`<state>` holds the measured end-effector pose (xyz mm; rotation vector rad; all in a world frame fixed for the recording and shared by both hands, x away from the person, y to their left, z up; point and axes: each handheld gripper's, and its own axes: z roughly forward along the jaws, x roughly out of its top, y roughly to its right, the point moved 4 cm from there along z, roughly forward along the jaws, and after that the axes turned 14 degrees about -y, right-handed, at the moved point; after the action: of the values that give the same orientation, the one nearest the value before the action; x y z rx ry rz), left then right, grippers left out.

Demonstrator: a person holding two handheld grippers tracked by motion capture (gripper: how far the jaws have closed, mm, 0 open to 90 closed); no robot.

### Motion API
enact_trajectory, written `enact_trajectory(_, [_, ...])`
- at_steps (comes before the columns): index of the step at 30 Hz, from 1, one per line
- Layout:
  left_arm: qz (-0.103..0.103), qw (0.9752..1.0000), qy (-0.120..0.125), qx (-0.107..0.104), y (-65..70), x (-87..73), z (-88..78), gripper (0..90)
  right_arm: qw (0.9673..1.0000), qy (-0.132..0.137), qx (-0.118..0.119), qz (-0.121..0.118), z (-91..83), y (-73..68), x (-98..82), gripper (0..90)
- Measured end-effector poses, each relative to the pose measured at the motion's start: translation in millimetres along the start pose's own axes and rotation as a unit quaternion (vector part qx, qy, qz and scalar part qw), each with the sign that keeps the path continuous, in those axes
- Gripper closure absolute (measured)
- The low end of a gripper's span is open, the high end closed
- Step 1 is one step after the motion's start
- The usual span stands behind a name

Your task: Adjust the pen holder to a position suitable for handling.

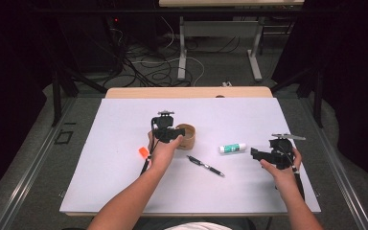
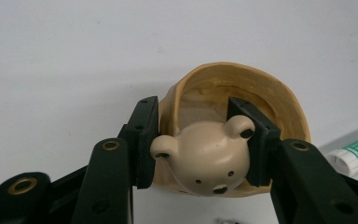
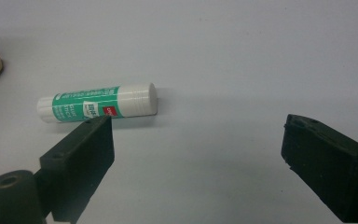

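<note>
A white sheet (image 1: 124, 182) covers the wooden tabletop. On it, a white glue stick with a green label (image 1: 233, 148) lies on its side. A black pen (image 1: 205, 166) lies near the glue stick, and a small orange block (image 1: 143, 152) well apart from it.

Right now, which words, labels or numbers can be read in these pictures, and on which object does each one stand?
Glue stick: white print and a small red mark on the green label, too blurred to read.
Pen: any print is too small to tell.
Bear figure and wooden cup: no text.
</note>
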<state>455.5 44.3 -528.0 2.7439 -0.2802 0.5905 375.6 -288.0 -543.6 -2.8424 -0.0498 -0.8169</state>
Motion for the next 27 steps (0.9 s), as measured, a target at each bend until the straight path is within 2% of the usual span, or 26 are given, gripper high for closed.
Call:
enact_trajectory(5, [0.002,1.0000,0.004,-0.007,0.3,-1.2,-4.2,53.9,1.0000,-0.001,0.001,0.000,0.3,0.2,-0.1,9.0])
enact_trajectory(12, [0.016,0.9997,0.013,-0.009,0.8,-5.9,-8.8,53.5,1.0000,-0.002,0.002,-0.001,0.7,0.0,-0.4,9.2])
enact_trajectory(18, [0.024,0.9996,0.009,-0.010,-0.2,-8.1,-11.0,53.6,1.0000,-0.004,0.003,-0.001,1.5,-0.6,-0.6,9.3])
enact_trajectory(27, [0.017,0.9994,0.009,-0.029,-6.8,-8.8,-23.0,47.3,1.0000,-0.003,0.005,-0.006,1.7,-1.4,-0.4,9.3])
